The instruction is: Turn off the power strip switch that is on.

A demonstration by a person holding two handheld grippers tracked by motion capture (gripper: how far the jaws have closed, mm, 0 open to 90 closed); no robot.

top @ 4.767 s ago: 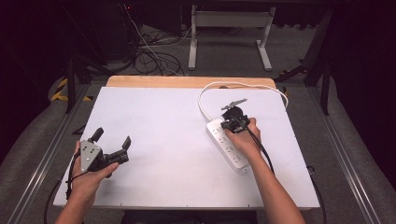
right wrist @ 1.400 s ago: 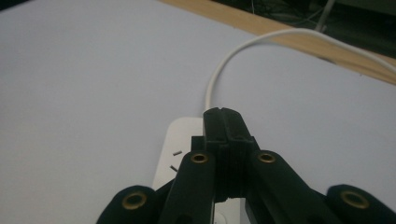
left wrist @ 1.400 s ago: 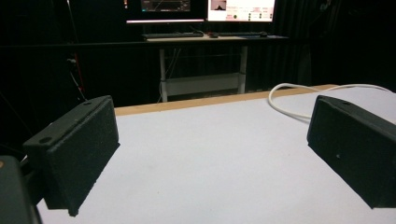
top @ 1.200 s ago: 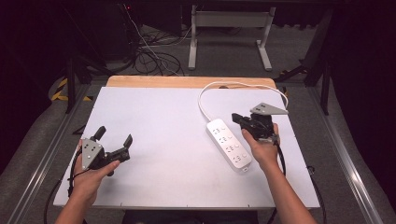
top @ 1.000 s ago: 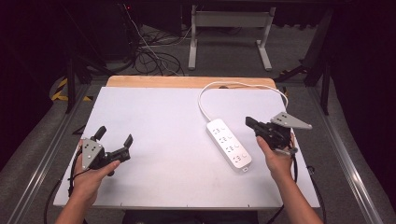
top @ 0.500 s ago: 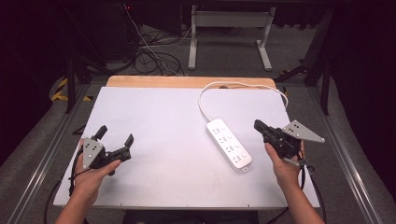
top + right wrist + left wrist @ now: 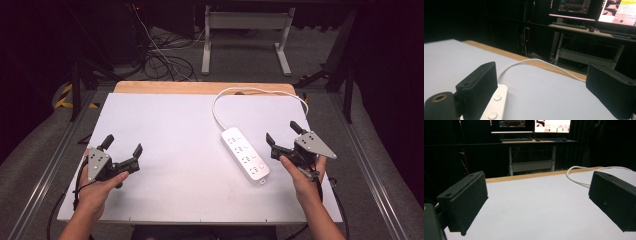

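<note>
A white power strip (image 7: 245, 154) lies slanted on the white table (image 7: 175, 125), right of centre, and its white cable (image 7: 225, 97) loops to the far edge. My right gripper (image 7: 282, 133) is open just right of the strip, held above the table with nothing between its jaws. In the right gripper view the strip (image 7: 495, 105) lies beside the left jaw and the cable (image 7: 541, 63) runs across behind. My left gripper (image 7: 121, 144) is open near the table's front left corner and holds nothing. In the left gripper view the cable (image 7: 579, 173) curves at the far right.
A wooden strip (image 7: 200, 87) runs along the table's far edge. Behind it are a desk frame (image 7: 245, 35) and loose cables (image 7: 160, 55) on the floor. Monitors (image 7: 599, 8) stand on a desk in the background.
My right gripper was over the power strip, then drew back to the right, off the strip, and opened wide. The left gripper stayed where it was.
</note>
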